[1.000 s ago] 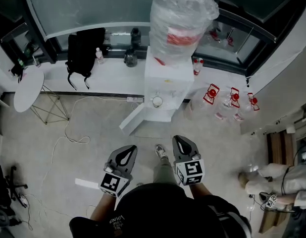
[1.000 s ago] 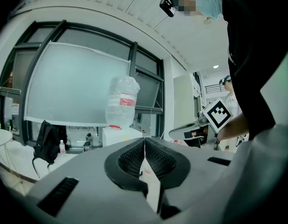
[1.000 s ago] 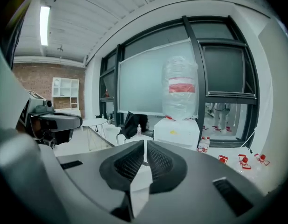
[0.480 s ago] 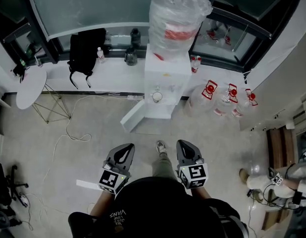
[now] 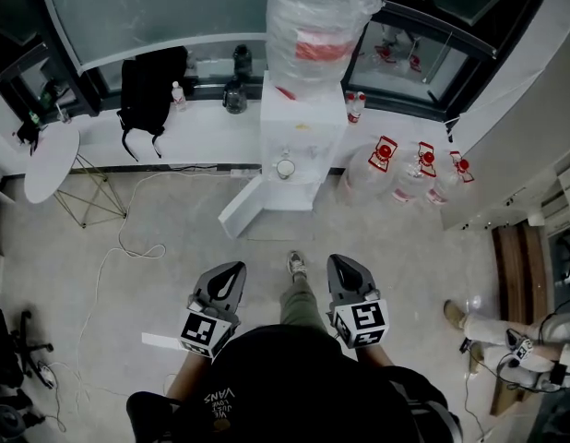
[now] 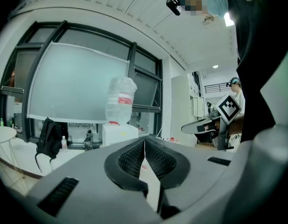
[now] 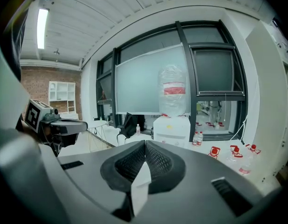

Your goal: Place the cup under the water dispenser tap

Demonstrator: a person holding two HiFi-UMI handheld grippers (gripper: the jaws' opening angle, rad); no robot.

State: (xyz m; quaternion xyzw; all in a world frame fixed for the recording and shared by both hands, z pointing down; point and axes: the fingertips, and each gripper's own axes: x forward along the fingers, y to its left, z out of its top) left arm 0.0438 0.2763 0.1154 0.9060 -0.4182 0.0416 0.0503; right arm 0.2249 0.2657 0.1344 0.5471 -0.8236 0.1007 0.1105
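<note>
The cup (image 5: 285, 167) stands upright on the front shelf of the water dispenser (image 5: 303, 127). Its round mouth faces up and its long axis is vertical. From the head view I cannot tell whether it sits exactly beneath a tap. The dispenser is a white box topped by a large bottle (image 5: 317, 21) wrapped in crinkled clear plastic, with a red label. It stands on a pale, speckled floor (image 5: 174, 238) in front of dark-framed windows, and a flat white panel (image 5: 243, 212) leans against its base. Clear jugs (image 5: 400, 169) with red labels lie on the floor just beside it. A black backpack (image 5: 148, 81) rests on a low white ledge (image 5: 100, 132) along the window wall. A thin cable (image 5: 114, 247) loops across the floor. The left tool (image 5: 231, 270) and right tool (image 5: 341, 264) are held well apart from the dispenser, each with its ribbed black jaws pressed together on nothing.
</note>
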